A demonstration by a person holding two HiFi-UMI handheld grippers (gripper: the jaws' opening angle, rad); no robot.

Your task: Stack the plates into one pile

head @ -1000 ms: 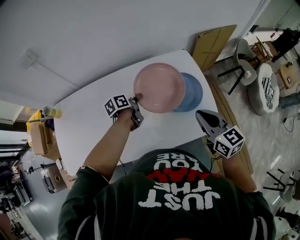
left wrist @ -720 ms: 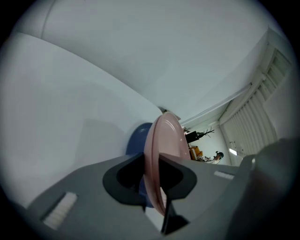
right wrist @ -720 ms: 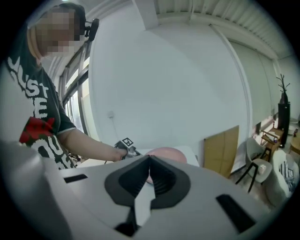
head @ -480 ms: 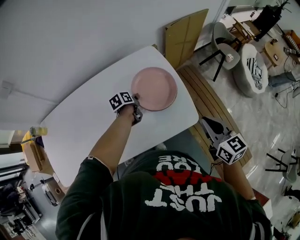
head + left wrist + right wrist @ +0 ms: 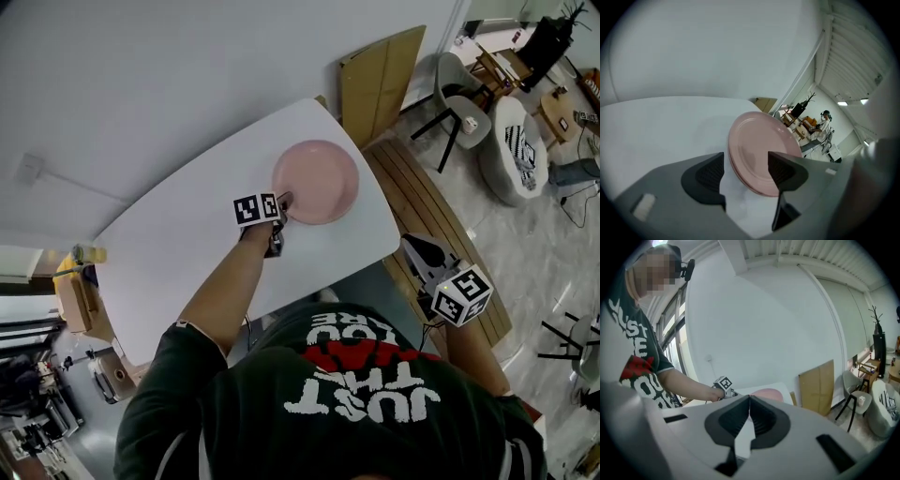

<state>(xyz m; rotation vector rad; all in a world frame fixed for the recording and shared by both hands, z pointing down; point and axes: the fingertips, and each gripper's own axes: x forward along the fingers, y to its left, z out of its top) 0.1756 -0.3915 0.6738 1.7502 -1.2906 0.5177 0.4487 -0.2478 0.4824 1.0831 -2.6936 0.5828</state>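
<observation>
White table [image 5: 178, 258], left gripper [image 5: 282, 201] outstretched, jaws opening astride pink plate [image 5: 317, 181] rim, right gripper [image 5: 411, 244] clenched beside torso.

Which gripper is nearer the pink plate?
Left. The left gripper sits at the near rim of the pink plate, jaws opening with that rim between them; the right gripper hangs shut beyond the edge of the table, well clear.

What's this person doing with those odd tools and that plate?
A person holds a two-jaw tool in each hand at a white table. The left claw is at the near rim of a round pink plate that lies flat on the table. Its jaws are opening, and the pads are not pinching the rim. The right claw is shut, empty and held off to the side, away from the table.
</observation>
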